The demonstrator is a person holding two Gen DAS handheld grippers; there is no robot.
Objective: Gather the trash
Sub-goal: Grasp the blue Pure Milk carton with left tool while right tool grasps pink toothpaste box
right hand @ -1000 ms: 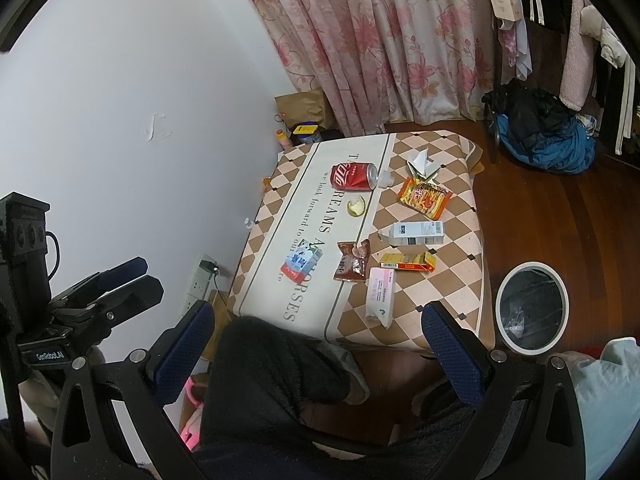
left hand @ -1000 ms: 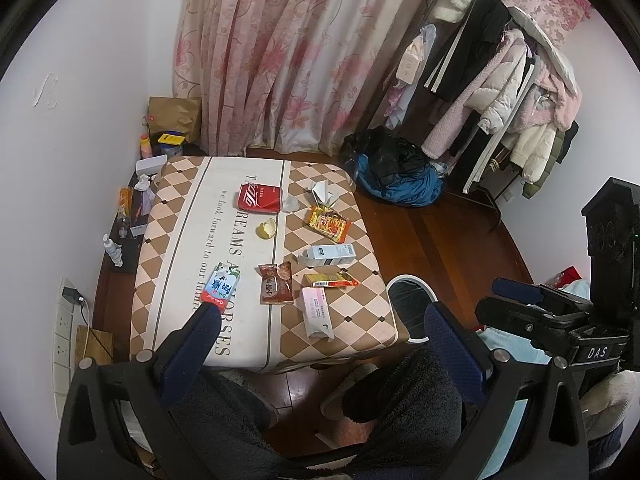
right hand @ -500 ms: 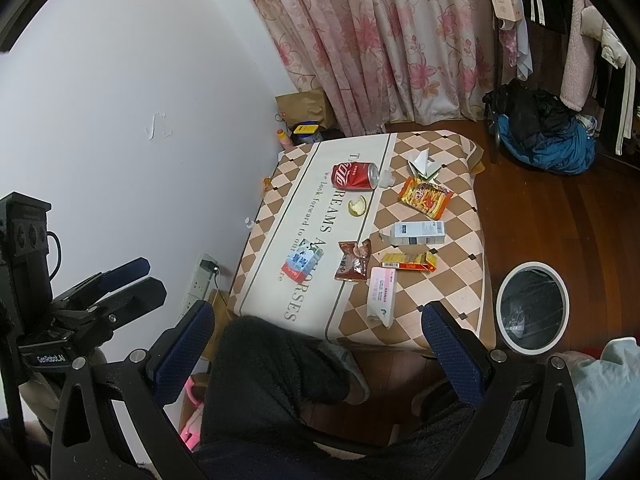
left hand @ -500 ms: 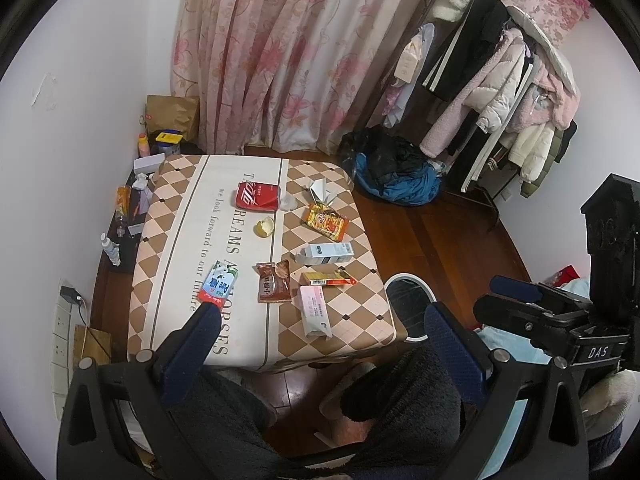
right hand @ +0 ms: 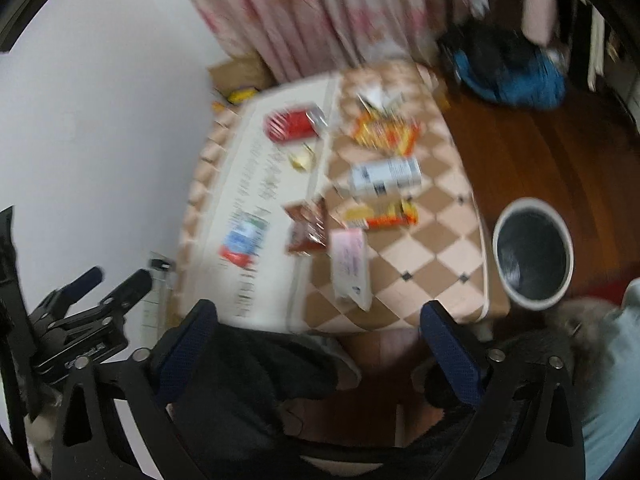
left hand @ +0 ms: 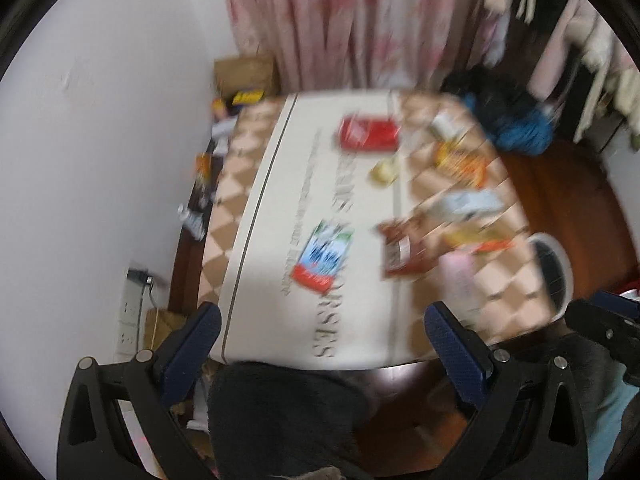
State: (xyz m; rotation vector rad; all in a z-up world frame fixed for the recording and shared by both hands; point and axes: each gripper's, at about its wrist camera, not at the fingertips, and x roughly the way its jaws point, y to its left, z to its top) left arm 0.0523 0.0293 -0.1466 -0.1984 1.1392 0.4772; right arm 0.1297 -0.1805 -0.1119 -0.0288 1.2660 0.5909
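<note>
Both views are blurred by motion. Trash lies on a low checkered table (right hand: 424, 264): a red can (right hand: 292, 124), an orange snack bag (right hand: 384, 134), a white carton (right hand: 386, 176), a yellow-red box (right hand: 380, 216), a brown wrapper (right hand: 308, 228), a pink box (right hand: 350, 268) and a blue packet (left hand: 324, 256). A white round bin (right hand: 532, 202) stands on the floor right of the table. My left gripper (left hand: 322, 320) hovers open above the table's near edge, holding nothing. My right gripper (right hand: 320, 316) hangs over the near edge too, jaws wide and closing slightly, nothing between them.
A pink curtain (left hand: 360, 20) hangs behind the table. A blue and black bundle (right hand: 512, 76) lies on the wooden floor at the back right. Boxes and bottles (left hand: 240, 96) crowd the gap by the white wall. The person's dark-trousered knee (left hand: 280, 408) is below the grippers.
Both grippers have dropped toward the table and tipped further downward. The table and its trash now look larger and closer, and the bin sits nearer in the right wrist view.
</note>
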